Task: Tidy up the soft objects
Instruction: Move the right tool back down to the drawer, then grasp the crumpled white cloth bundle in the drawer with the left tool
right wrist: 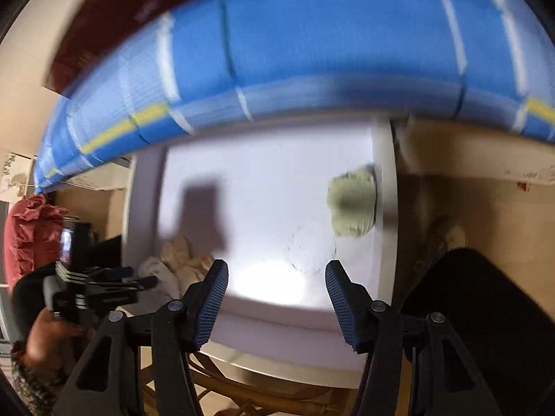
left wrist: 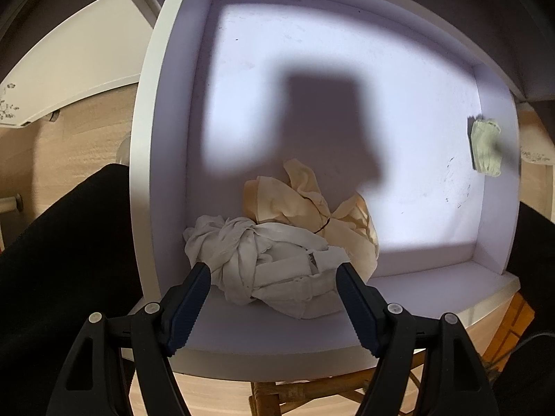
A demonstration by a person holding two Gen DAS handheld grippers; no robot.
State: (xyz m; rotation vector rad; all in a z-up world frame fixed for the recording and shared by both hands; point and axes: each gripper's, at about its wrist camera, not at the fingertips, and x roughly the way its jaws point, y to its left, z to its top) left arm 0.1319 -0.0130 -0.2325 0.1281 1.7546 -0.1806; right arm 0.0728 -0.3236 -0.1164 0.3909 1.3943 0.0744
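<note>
- Inside the white drawer [left wrist: 166, 138], at its near left corner, a crumpled white cloth [left wrist: 274, 263] is seen lying against a cream cloth [left wrist: 312, 204]; the two bundles are touching
- Against the right wall of the drawer, well apart from that pile, a small pale green cloth [left wrist: 487, 145] is seen
- The left tool [left wrist: 272, 272] is held released, its jaws spread to either side of the white cloth with nothing gripped
- The right tool [right wrist: 276, 270] is likewise spread wide and empty above the drawer floor, with the green cloth [right wrist: 352, 208] ahead and to its right; this view is blurred
- All three cloths are judged to be light, limp and easily deformed, so no fragility is expected, though loose folds may trail or slip out
- The white cloth is best taken at its thick knotted middle, where the folds are bunched, rather than at a thin edge
- The green cloth is best pinched across its whole wad
</note>
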